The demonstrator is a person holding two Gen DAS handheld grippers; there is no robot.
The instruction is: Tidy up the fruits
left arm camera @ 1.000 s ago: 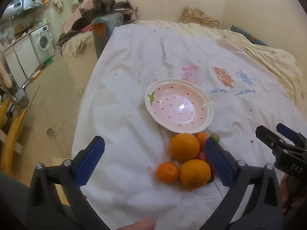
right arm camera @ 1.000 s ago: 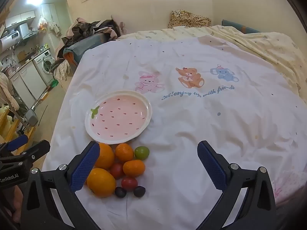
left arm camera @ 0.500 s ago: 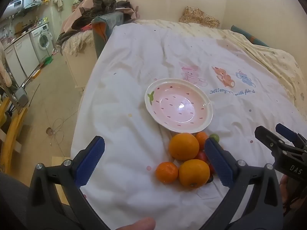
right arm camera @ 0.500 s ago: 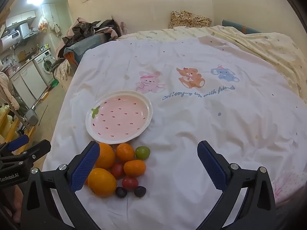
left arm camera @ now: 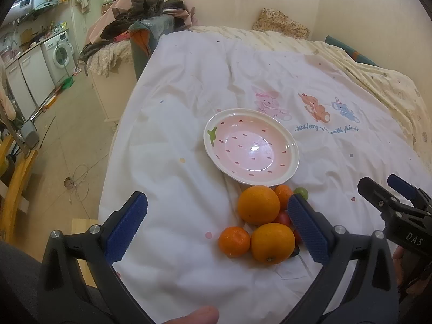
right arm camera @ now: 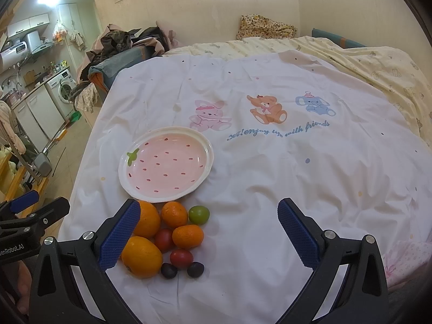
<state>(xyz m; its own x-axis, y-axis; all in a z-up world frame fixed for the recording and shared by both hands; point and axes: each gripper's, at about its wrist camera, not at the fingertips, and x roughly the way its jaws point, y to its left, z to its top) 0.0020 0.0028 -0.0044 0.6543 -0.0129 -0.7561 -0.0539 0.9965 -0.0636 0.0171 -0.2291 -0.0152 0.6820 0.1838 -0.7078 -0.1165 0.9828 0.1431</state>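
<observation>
A pink strawberry-pattern plate lies empty on the white bedsheet. Just in front of it is a pile of fruit: two large oranges, small mandarins, a green fruit, red tomatoes and dark grapes. My left gripper is open and empty, held above the sheet near the fruit. My right gripper is open and empty, to the right of the pile.
The white sheet with cartoon animals covers a bed. Its left edge drops to the tiled floor. Clothes are heaped on a sofa behind. Kitchen units with a washing machine stand far left.
Both grippers have stayed almost still. The views shift only slightly. The fruit and plate have not moved.
</observation>
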